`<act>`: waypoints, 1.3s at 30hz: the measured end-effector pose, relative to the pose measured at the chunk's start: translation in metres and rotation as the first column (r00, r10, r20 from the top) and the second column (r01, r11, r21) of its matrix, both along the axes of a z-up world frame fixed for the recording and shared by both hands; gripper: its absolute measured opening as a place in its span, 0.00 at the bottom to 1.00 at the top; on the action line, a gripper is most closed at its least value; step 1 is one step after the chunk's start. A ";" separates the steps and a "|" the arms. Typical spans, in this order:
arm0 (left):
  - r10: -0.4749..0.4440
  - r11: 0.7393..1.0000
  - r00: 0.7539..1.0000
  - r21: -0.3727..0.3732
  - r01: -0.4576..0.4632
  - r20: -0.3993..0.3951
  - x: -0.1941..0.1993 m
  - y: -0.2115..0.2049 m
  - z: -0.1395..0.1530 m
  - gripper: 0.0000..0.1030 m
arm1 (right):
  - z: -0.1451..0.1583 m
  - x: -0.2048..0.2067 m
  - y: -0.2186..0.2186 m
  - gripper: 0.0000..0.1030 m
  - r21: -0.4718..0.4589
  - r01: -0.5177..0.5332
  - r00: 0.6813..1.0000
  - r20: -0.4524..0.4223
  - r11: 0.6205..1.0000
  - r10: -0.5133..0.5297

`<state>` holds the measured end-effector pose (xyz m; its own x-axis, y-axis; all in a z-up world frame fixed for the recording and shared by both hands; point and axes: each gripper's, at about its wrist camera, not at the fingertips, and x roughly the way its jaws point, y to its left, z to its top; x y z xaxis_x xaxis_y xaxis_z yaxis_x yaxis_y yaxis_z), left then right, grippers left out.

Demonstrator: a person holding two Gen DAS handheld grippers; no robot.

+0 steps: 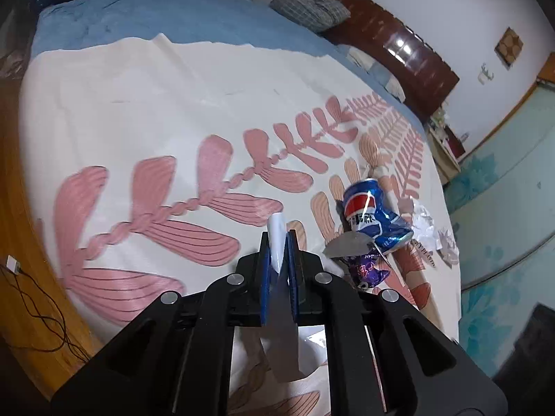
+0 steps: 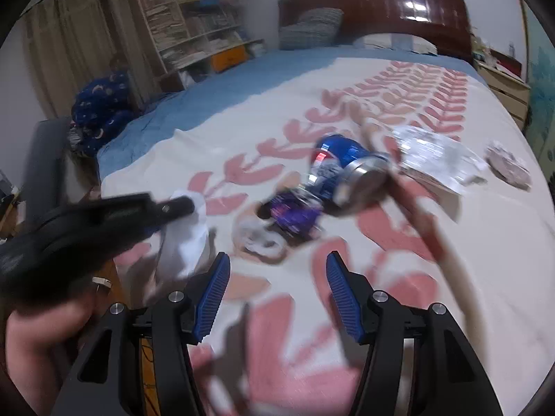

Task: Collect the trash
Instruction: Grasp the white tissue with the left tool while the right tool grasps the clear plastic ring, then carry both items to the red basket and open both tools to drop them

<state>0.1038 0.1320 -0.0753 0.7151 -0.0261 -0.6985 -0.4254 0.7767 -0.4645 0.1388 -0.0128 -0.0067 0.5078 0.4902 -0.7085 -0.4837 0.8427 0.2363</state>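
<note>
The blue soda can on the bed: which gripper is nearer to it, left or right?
Left, as far as the views show. The left gripper, shut on a white plastic bag, sits just beside the blue soda can. The right gripper is open and apart from it.

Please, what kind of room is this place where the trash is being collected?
Most likely a bedroom in a home. The trash lies on a large bed with a leaf-print cover, there is a dark wooden headboard with pillows against it, and full bookshelves stand beside the bed.
</note>
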 end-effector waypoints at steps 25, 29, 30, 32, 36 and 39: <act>-0.035 0.999 0.996 0.034 0.032 0.077 -0.032 -0.009 0.019 0.08 | -0.013 0.017 -0.010 0.15 0.085 -0.002 0.987 -0.157 0.996 0.015; -0.095 0.993 0.990 0.081 0.087 0.101 -0.043 -0.047 0.035 0.08 | 0.028 -0.007 -0.084 0.15 0.187 0.064 0.992 -0.115 0.980 -0.043; -0.116 0.990 0.987 0.094 0.106 0.108 -0.047 -0.060 0.040 0.08 | 0.041 -0.020 -0.114 0.15 0.208 0.082 0.993 -0.101 0.975 -0.062; -0.154 0.978 0.983 0.160 0.137 0.102 -0.057 -0.091 0.052 0.08 | 0.058 -0.039 -0.154 0.15 0.225 0.102 0.993 -0.084 0.969 -0.085; -0.237 0.955 0.963 0.214 0.206 0.132 -0.071 -0.155 0.082 0.08 | 0.094 -0.088 -0.262 0.15 0.240 0.130 0.992 -0.039 0.962 -0.124; -0.325 0.927 0.931 0.252 0.279 0.165 -0.079 -0.216 0.108 0.08 | 0.120 -0.119 -0.339 0.15 0.246 0.174 0.983 0.012 0.954 -0.182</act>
<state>0.0248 -0.0839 0.0328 0.8224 -0.1255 -0.5549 -0.0701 0.9456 -0.3177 0.0194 -0.3514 0.1136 0.6246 0.5447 -0.5597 -0.3426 0.8351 0.4303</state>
